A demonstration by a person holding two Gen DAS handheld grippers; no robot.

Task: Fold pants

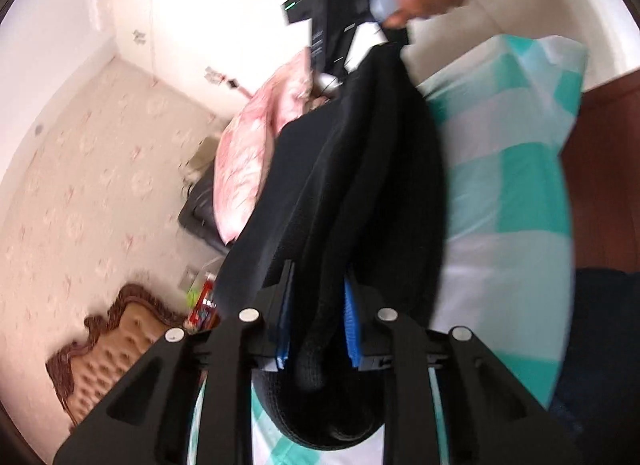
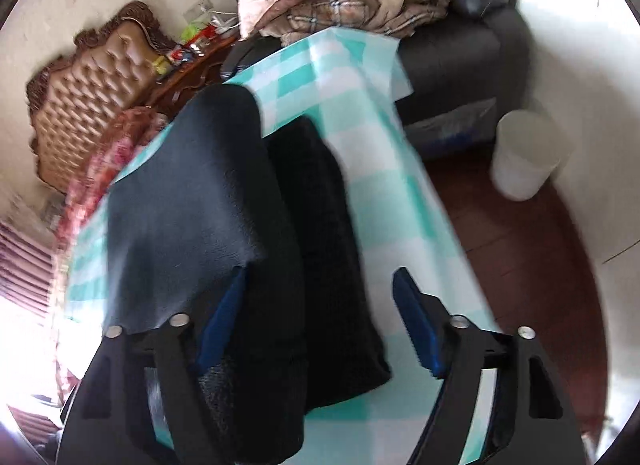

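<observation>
Black pants (image 1: 352, 185) hang above the checked counter (image 1: 508, 193), left gripper (image 1: 316, 325) clamped on them; right gripper (image 2: 320, 325) fingers spread, cloth between; white bin (image 2: 528, 153) beyond counter edge.

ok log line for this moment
left gripper: shut on black pants | right gripper: open, pants between fingers | surface: checked cloth
</observation>
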